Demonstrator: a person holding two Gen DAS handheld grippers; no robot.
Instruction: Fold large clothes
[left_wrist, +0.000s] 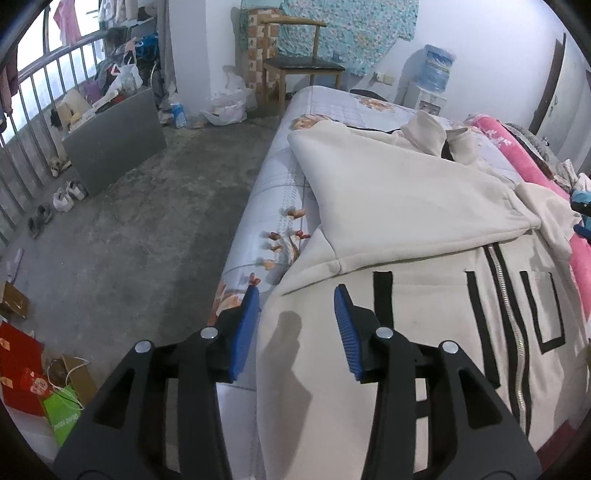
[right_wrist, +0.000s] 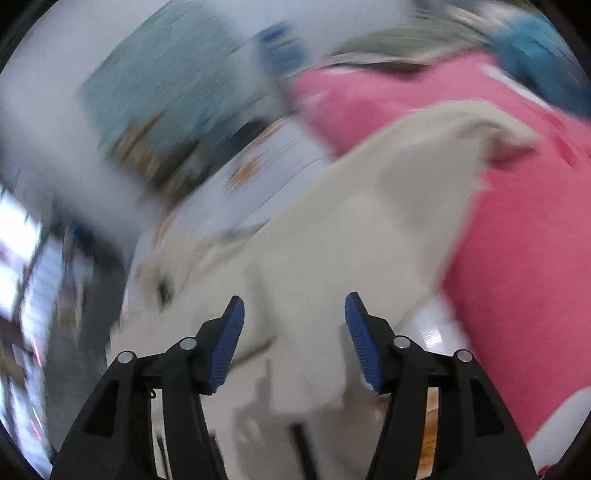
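Hoodie (left_wrist: 406, 206), cream with black stripes and a metal zipper (left_wrist: 508, 314), is lying spread on the bed (left_wrist: 266, 206), filling the left wrist view from 12 o'clock round to 5 o'clock. One cream panel is lying folded over the striped front, its hem running across at about the centre. The left gripper (left_wrist: 295, 328) is hovering over the hoodie's near edge, jaws partly apart with nothing pinched between them; only cloth is showing below the gap. The bed's floral sheet is showing at 9 o'clock of the hoodie, and a pink blanket (left_wrist: 517, 147) is running along the 2 o'clock side.

Beyond the bed, at 12 o'clock, a wooden chair (left_wrist: 303, 66) is standing against a wall hung with a turquoise patterned cloth (left_wrist: 351, 33). A water dispenser (left_wrist: 432, 77) is sitting at 1 o'clock. Bare concrete floor (left_wrist: 147, 221) is taking up the 9 o'clock side, with shoes (left_wrist: 68, 195), a grey board (left_wrist: 114, 144), bags and a barred window behind them.

The right wrist view is badly blurred. The right gripper (right_wrist: 294, 339) is standing with jaws apart, and a cream fold of the hoodie (right_wrist: 332, 240) is lying in the gap without being pressed. Pink blanket (right_wrist: 517, 240) is filling 3 o'clock.
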